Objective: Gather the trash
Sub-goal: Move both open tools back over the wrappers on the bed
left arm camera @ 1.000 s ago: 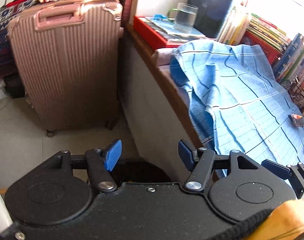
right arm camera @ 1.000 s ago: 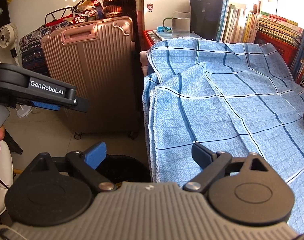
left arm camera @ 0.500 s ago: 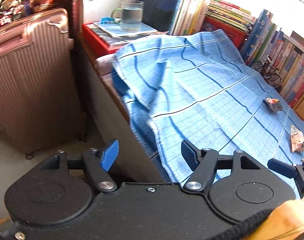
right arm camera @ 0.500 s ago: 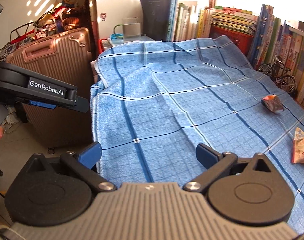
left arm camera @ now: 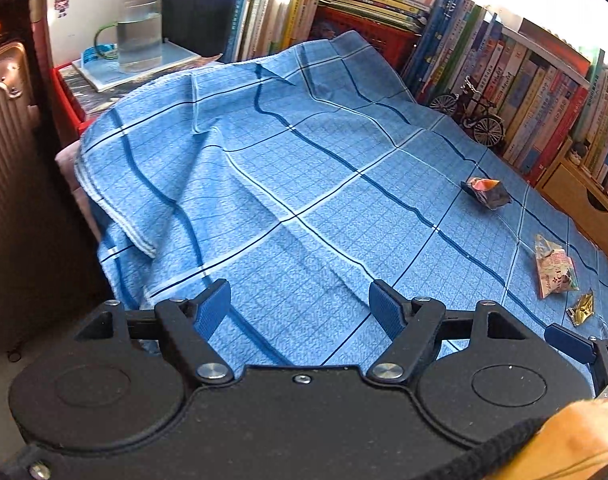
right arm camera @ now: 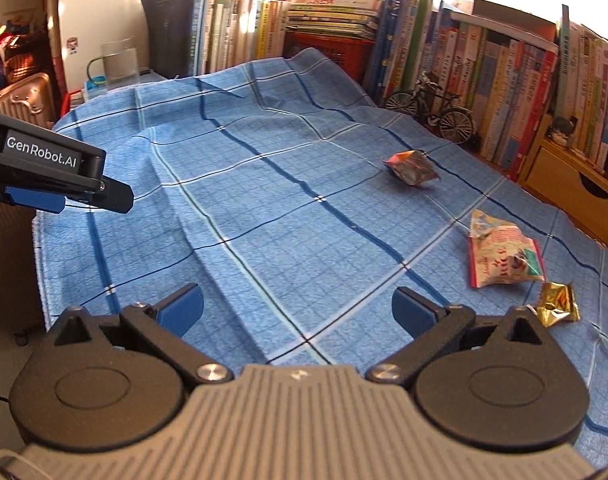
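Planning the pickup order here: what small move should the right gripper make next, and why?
Probably ease the right gripper forward and rightward toward the gold wrapper. Its jaws are open and empty, and that wrapper lies nearest on the blue cloth.

The blue checked cloth (right arm camera: pixel 264 208) covers the whole counter, so no idea what the top looks like. The suitcase (left arm camera: pixel 4 140) is chopped off by the left edge in both views. Print on the pink snack wrapper (right arm camera: pixel 501 260) is too small to read, same for the gold wrapper (right arm camera: pixel 557 304). Most book spines (right arm camera: pixel 503 80) are just blur.
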{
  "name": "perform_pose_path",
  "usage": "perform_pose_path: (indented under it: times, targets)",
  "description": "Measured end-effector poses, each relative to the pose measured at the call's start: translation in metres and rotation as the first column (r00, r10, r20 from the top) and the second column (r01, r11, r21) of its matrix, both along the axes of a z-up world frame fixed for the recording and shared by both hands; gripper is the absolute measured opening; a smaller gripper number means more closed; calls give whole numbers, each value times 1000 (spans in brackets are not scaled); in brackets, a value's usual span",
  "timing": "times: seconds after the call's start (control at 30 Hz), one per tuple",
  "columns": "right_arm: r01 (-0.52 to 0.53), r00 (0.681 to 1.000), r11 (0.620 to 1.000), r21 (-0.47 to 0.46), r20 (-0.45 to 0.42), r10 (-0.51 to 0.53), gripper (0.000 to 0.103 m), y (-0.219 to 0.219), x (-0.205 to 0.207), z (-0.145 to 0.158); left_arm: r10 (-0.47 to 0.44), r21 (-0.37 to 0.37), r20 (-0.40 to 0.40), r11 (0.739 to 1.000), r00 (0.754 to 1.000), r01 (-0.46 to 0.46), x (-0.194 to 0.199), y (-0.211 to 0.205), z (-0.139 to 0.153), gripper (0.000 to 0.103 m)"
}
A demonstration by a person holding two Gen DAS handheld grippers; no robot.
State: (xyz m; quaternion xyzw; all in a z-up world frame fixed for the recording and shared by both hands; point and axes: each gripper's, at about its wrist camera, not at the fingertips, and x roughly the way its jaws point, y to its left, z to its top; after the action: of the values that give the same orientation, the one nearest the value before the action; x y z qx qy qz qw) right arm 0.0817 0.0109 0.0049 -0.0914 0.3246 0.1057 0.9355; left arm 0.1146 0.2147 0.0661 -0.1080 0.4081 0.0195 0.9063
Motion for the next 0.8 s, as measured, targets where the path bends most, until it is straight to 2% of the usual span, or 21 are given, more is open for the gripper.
perform_pose_path:
  times: [0.17,0.33,0.5,0.67,0.8]
  targets:
    - [103,995,994,-26,-3,-103,103,-26,9,-2,-71,-30,-32,997,997,70,37,-21,-9,75]
    - [229,973,972,-44,2,-229,103,-56,14,-5,-133,-59,-48,990,990,130,74,-47,-15,75]
    - [336,942,940,-64,-1,-337,103,-85,18,-6,-229,-41,-50,973,972,227,109,-82,-17,75]
    - [421,907,904,-76,2,-422,103,-108,28,-6,-281,-45,-51,959,958,279,141,-111,-19,75]
    - [497,868,863,-89,42,-495,103,-125,39,-4,-316,-40,-53,948,947,315,167,-130,-20,76]
